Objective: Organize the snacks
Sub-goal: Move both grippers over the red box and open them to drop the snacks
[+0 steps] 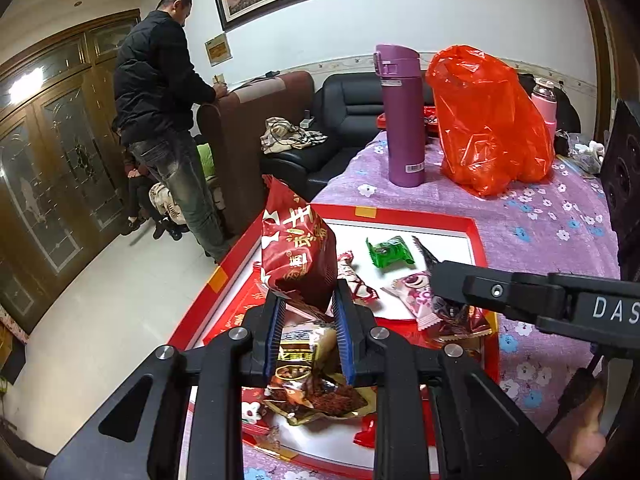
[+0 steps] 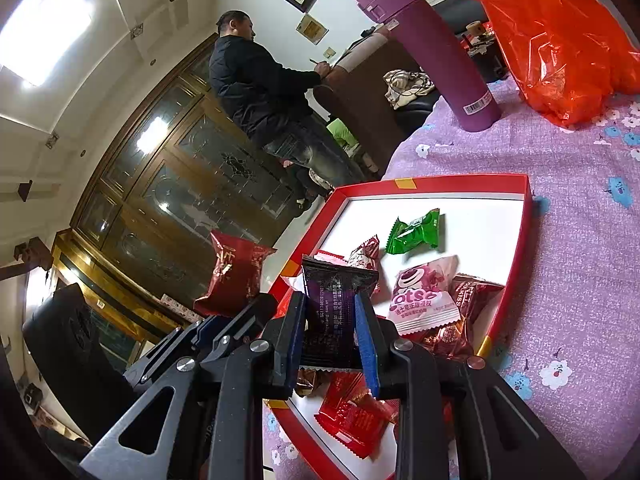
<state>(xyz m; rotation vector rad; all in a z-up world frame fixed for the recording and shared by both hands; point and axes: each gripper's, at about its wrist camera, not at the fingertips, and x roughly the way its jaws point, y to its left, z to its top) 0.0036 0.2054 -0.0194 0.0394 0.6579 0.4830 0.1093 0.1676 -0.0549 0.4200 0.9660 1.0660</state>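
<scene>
My left gripper (image 1: 307, 300) is shut on a dark red snack packet (image 1: 298, 258) and holds it above the red-rimmed tray (image 1: 476, 240); the packet also shows in the right wrist view (image 2: 234, 276). My right gripper (image 2: 330, 304) is shut on a dark purple snack packet (image 2: 334, 300) over the tray (image 2: 516, 272); its black body reaches in from the right in the left wrist view (image 1: 440, 280). In the tray lie a green candy (image 1: 390, 252) (image 2: 416, 232), a pink bear packet (image 1: 416, 288) (image 2: 424, 296), red packets (image 2: 352, 416) and a brown-gold packet (image 1: 316, 392).
The tray sits on a purple flowered tablecloth (image 1: 540, 224). Behind it stand a purple flask (image 1: 402, 116) (image 2: 432, 56) and an orange plastic bag (image 1: 488, 120) (image 2: 560, 40). A pink bottle (image 1: 545, 100) stands at the back right. A man (image 1: 160, 100) stands at the sofa on the left.
</scene>
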